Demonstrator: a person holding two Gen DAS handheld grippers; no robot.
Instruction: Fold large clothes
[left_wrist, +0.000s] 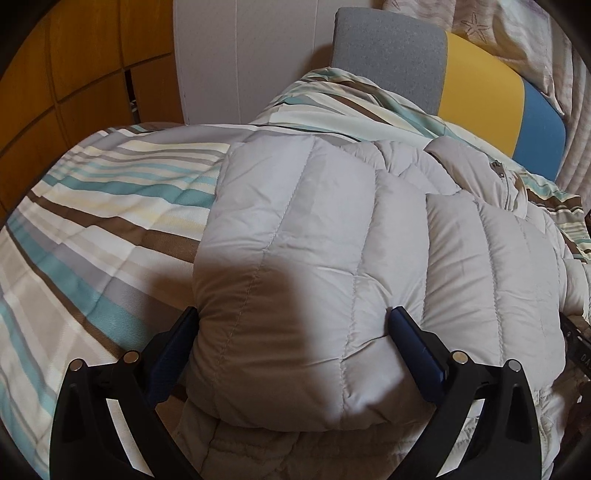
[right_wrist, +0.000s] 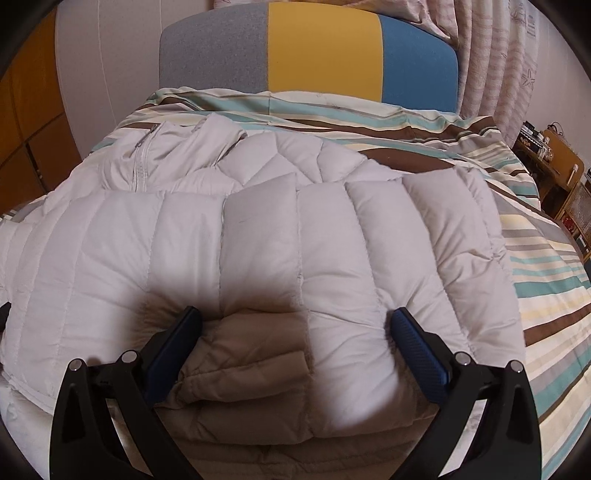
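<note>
A pale grey quilted puffer jacket (left_wrist: 332, 236) lies folded over on a striped bed. In the left wrist view my left gripper (left_wrist: 295, 325) is wide open, its blue pads straddling the near folded edge of the jacket. In the right wrist view the same jacket (right_wrist: 258, 240) fills the middle, its zipper and collar (right_wrist: 142, 162) at the far left. My right gripper (right_wrist: 295, 325) is wide open too, its pads on either side of the near fold, where a darker shaded layer (right_wrist: 240, 354) shows underneath.
The striped duvet (left_wrist: 92, 206) covers the bed. A grey, yellow and blue headboard (right_wrist: 321, 51) stands at the far end. Orange wooden cabinets (left_wrist: 74, 74) are at the left, curtains (right_wrist: 498, 74) and a small wooden shelf unit (right_wrist: 554, 173) at the right.
</note>
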